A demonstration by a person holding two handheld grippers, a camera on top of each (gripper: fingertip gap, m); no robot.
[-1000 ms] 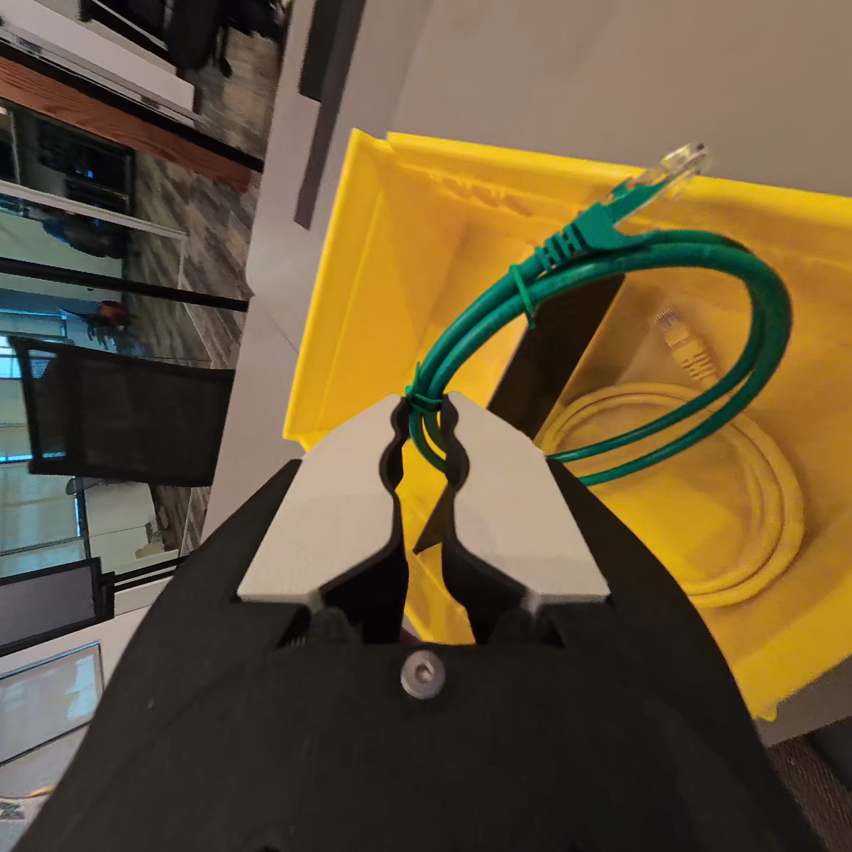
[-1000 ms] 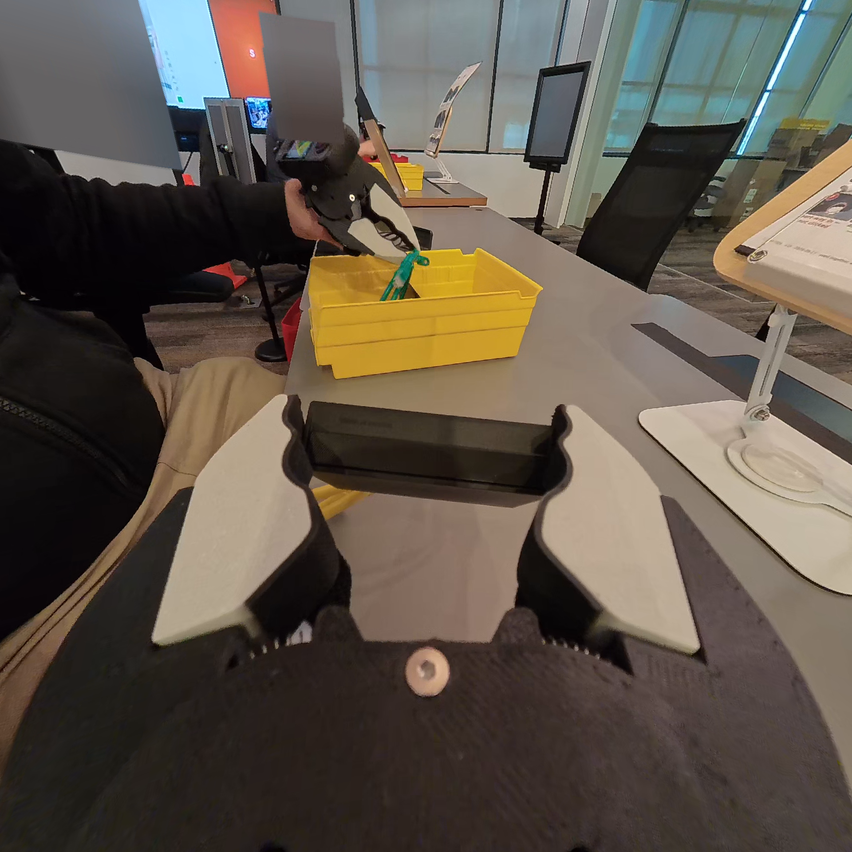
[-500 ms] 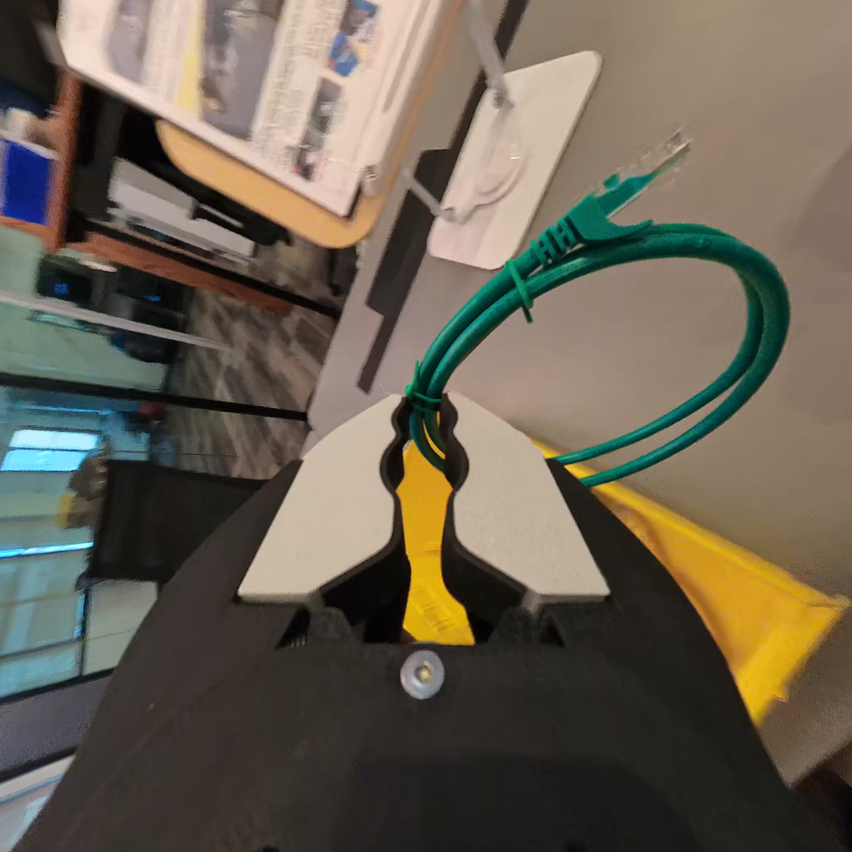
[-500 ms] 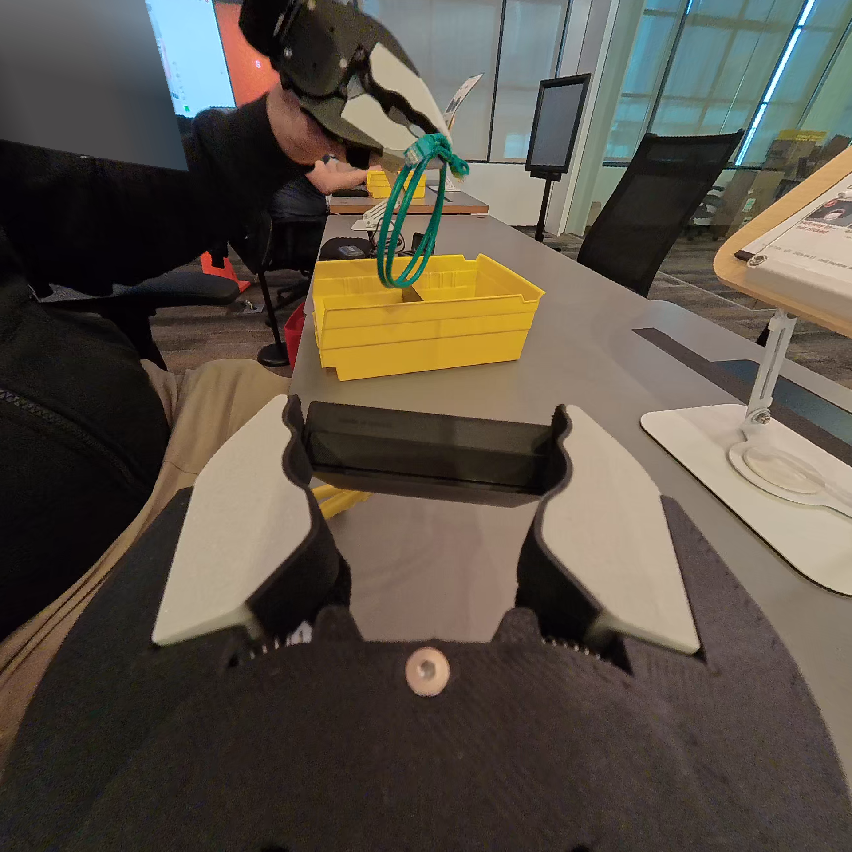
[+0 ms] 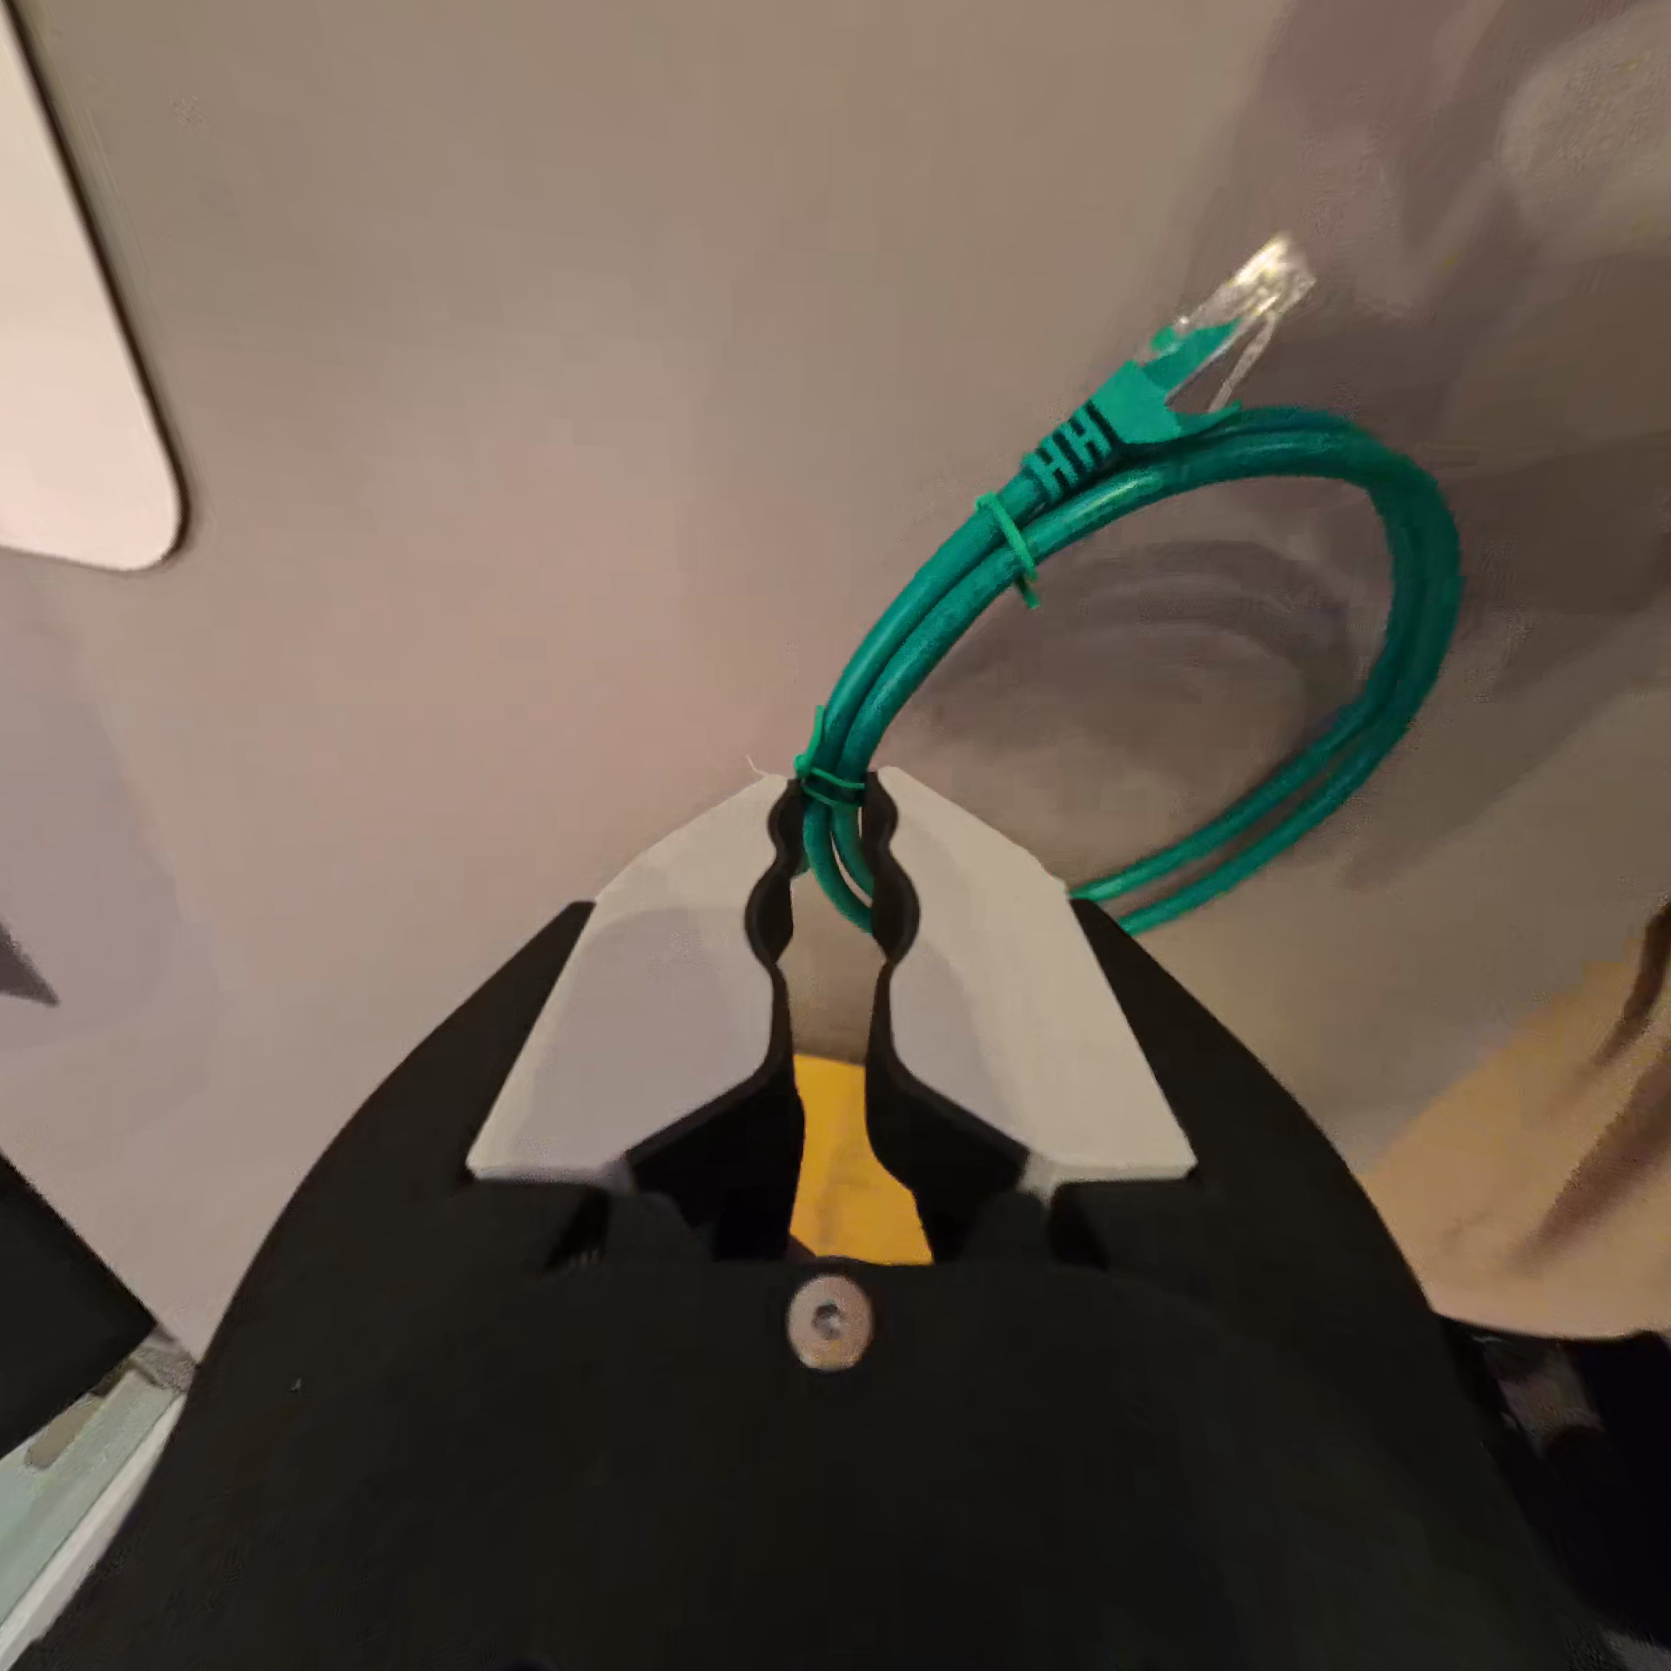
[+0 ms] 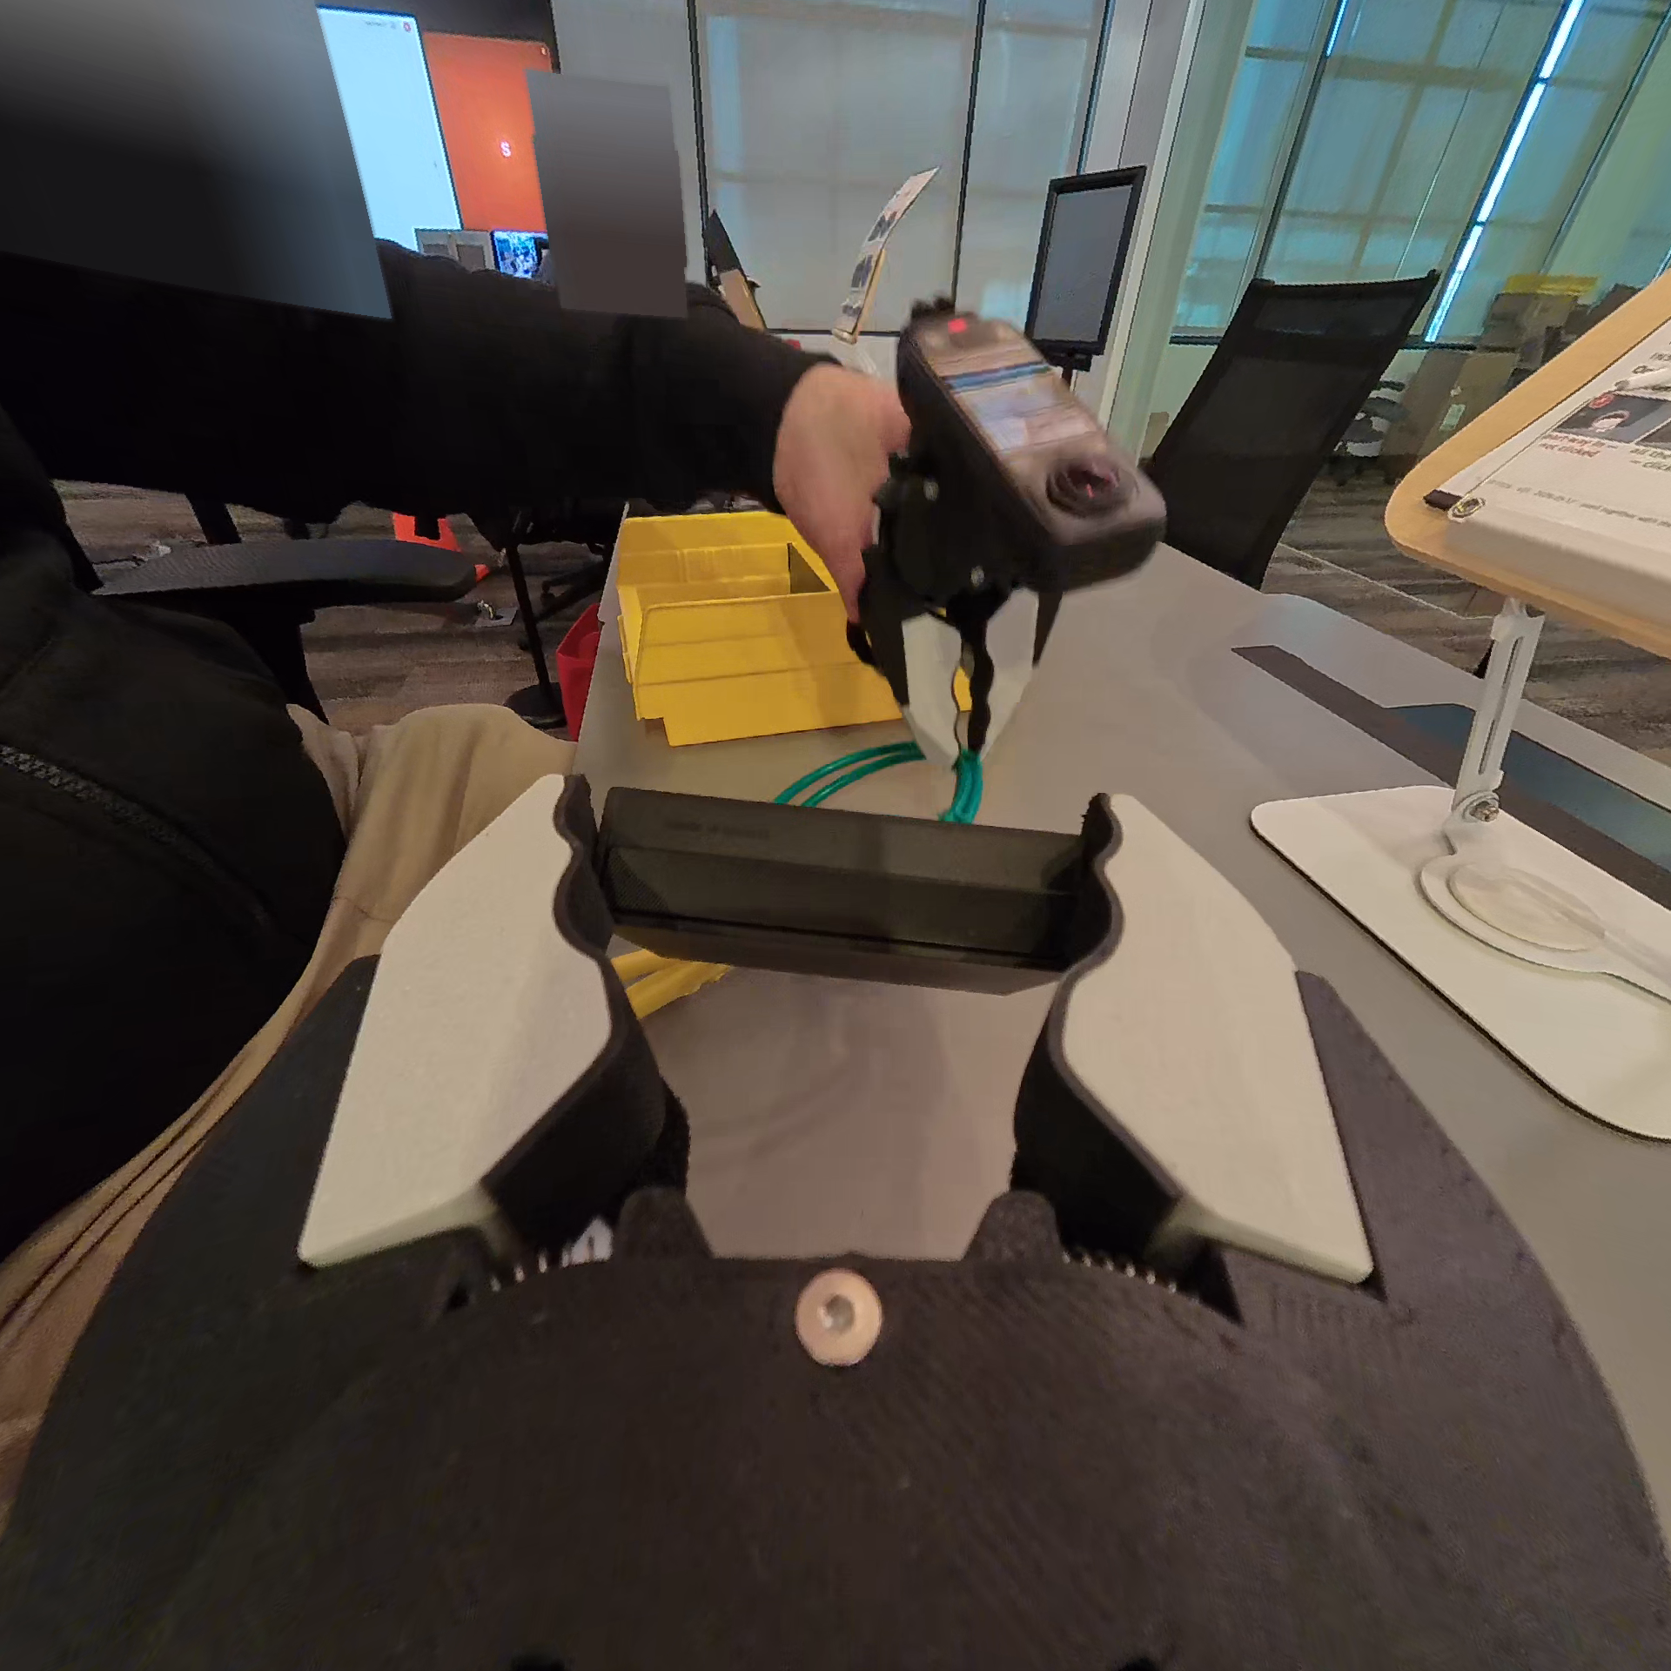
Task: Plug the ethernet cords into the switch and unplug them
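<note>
My left gripper [image 5: 830, 785] is shut on a coiled green ethernet cord [image 5: 1411, 579], tied with green ties, its clear plug [image 5: 1243, 303] sticking up at the far end. The coil hangs just above the grey table [image 5: 542, 362]. In the right wrist view the left gripper [image 6: 963, 746] points down at the table, with the green cord [image 6: 841, 773] at the surface just behind the switch. My right gripper [image 6: 836, 814] is shut on the black switch [image 6: 841, 891], holding it by its two ends above the table. A yellow cord [image 6: 665, 981] shows under the switch.
A yellow bin [image 6: 732, 633] stands at the table's far left. A white stand base [image 6: 1411, 913] with a tilted board is at the right. A person's black sleeve [image 6: 452, 398] and lap are at left. A black chair [image 6: 1266, 407] stands behind the table. Spacing between my two grippers at the tips: around 25 cm.
My left gripper lifted the green cord out of the yellow bin, carried it right and down to the table just behind the switch. The right gripper and switch have stayed put.
</note>
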